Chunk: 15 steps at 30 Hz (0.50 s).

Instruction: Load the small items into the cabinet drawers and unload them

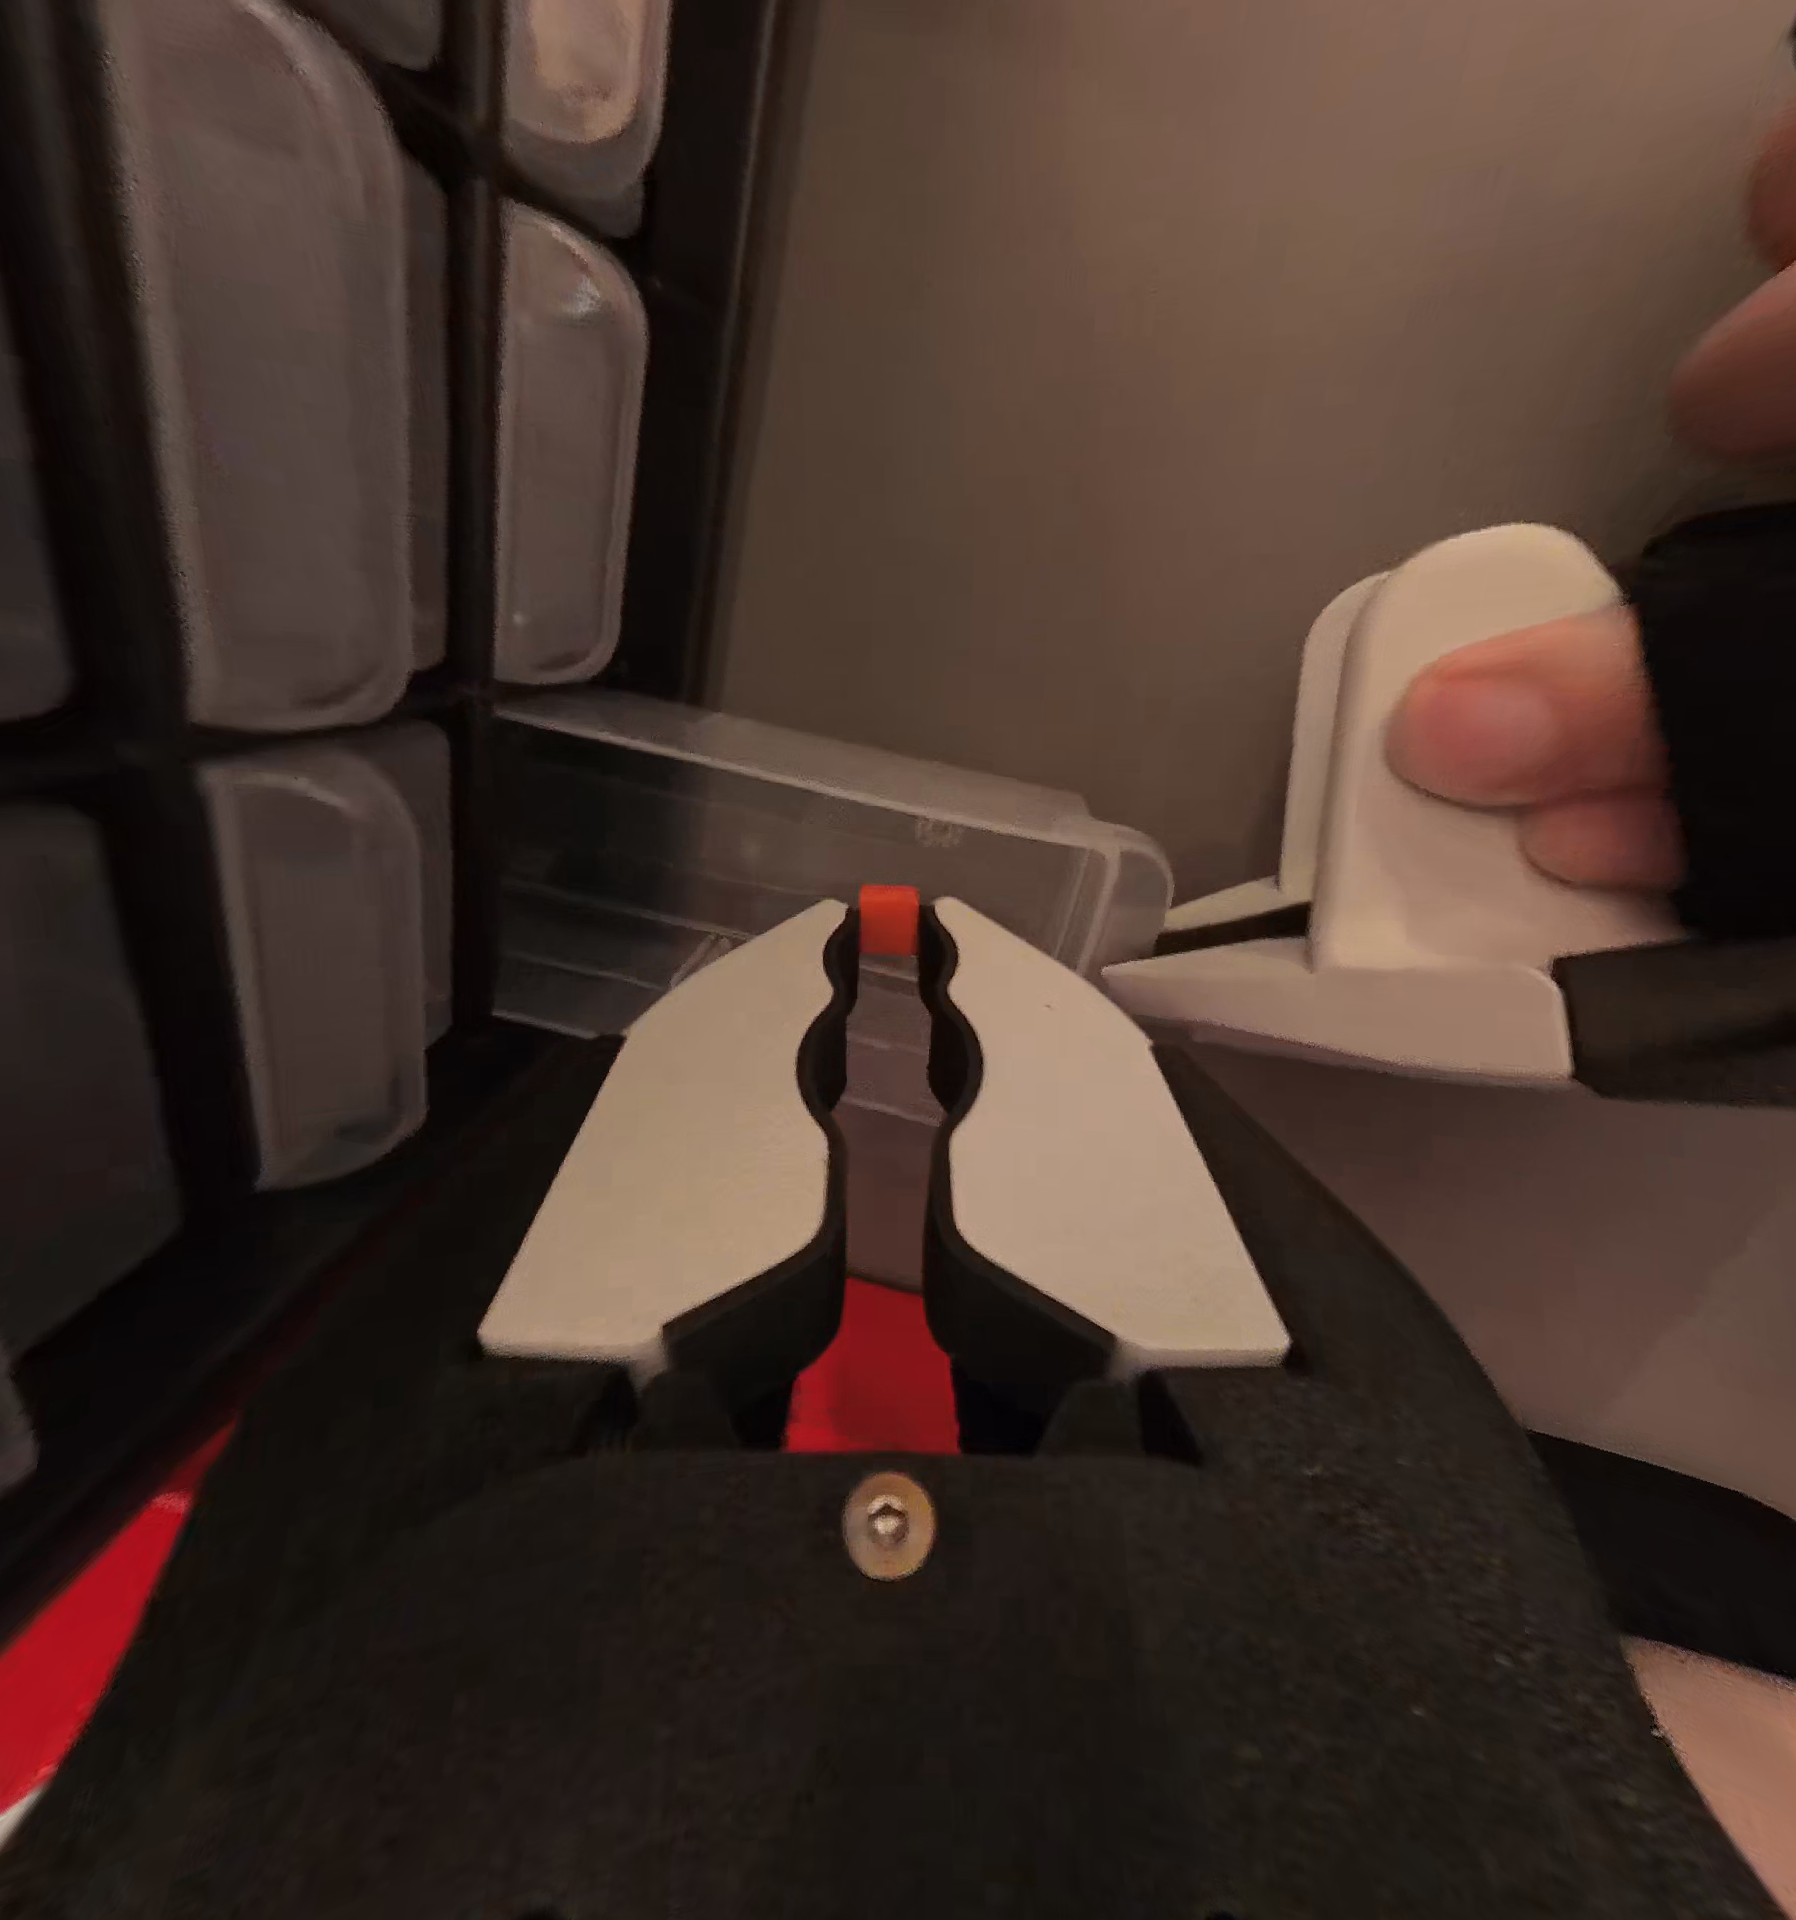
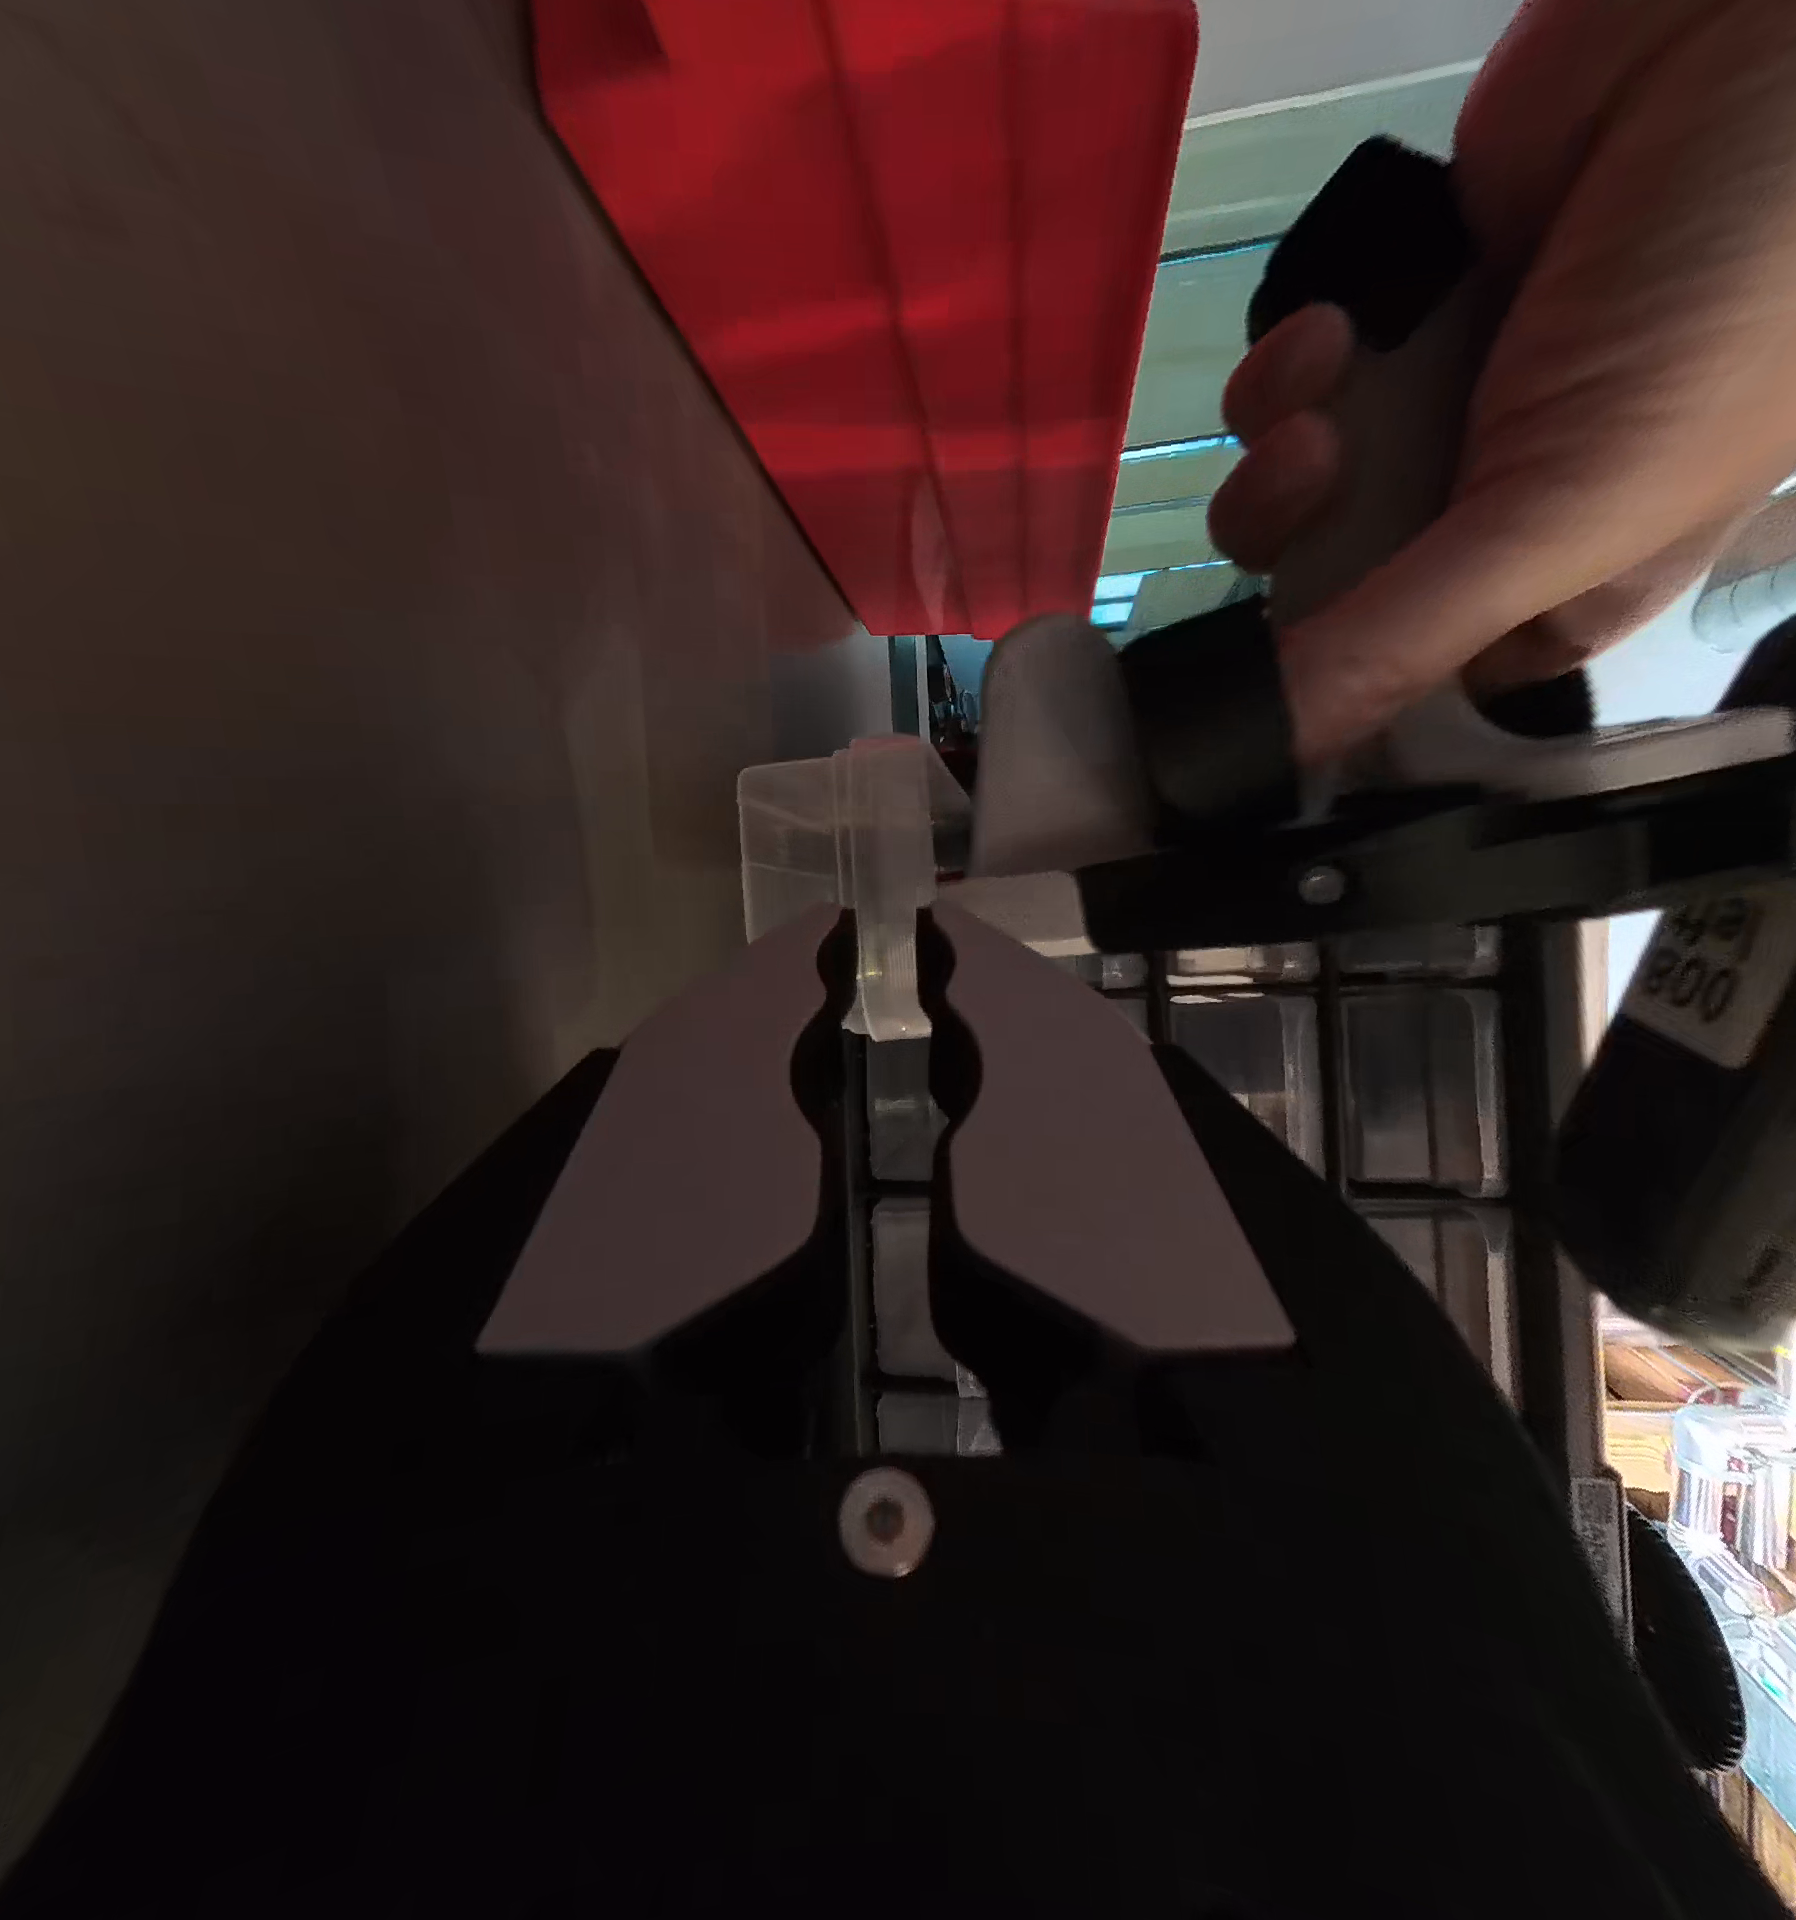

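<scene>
The left claw (image 1: 889,925) is nearly closed, pinching a small orange block (image 1: 889,920) at its very tips, the block standing up at twelve o'clock from the claw. Just beyond it, a clear plastic drawer (image 1: 821,862) is pulled out of the black-framed cabinet (image 1: 478,520), whose closed frosted drawers fill the nine-to-eleven o'clock side of the left wrist view. The drawer's long axis runs from the cabinet out toward three o'clock, crosswise to the left claw's line of reach. The right claw (image 2: 889,971) is closed down on the drawer's clear front tab (image 2: 886,977), so the right hand steadies the drawer while the left carries the item; in the left wrist view that right claw comes in from three o'clock with a person's hand (image 1: 1559,748) on it. The coming move likely turns on the block sitting just short of the drawer's near wall: the left claw probably needs to go forward over that wall before letting go. Whether the drawer already holds anything I cannot tell.
</scene>
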Each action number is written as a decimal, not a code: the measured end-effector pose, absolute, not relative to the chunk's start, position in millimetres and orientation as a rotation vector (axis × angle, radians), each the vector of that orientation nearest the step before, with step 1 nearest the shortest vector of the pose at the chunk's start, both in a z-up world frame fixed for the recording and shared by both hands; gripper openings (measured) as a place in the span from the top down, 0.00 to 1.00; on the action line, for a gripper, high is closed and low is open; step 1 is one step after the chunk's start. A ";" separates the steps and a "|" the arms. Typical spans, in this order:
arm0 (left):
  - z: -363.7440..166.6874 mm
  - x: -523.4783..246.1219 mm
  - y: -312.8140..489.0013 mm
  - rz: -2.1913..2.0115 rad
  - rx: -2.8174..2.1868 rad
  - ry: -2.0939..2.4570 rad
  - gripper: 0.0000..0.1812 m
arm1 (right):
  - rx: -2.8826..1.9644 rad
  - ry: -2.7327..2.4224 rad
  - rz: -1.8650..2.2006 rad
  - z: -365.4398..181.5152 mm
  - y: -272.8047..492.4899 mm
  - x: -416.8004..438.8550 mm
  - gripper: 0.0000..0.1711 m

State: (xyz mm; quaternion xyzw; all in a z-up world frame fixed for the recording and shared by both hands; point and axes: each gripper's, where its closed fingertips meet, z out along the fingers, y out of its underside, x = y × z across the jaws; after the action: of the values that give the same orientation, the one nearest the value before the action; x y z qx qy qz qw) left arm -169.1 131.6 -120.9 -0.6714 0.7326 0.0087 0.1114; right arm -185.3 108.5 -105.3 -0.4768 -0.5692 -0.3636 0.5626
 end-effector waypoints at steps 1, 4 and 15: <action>-124.4 -169.3 132.1 0.040 -1.971 2.163 0.94 | -1.123 -1.341 -0.855 -105.4 108.1 -185.5 0.93; -130.5 -169.4 133.0 0.054 -1.969 2.182 0.94 | -1.128 -1.343 -0.857 -107.3 106.2 -184.0 0.93; -130.4 -170.1 136.3 0.001 -2.028 2.133 0.90 | -1.154 -1.341 -0.855 -110.2 107.5 -185.5 0.93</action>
State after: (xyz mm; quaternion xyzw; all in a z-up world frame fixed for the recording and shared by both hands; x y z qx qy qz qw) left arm -170.1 136.3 -130.4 -0.6857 0.7212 0.0002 0.0988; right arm -185.5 107.5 -110.2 -0.4884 -0.5678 -0.3621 0.5550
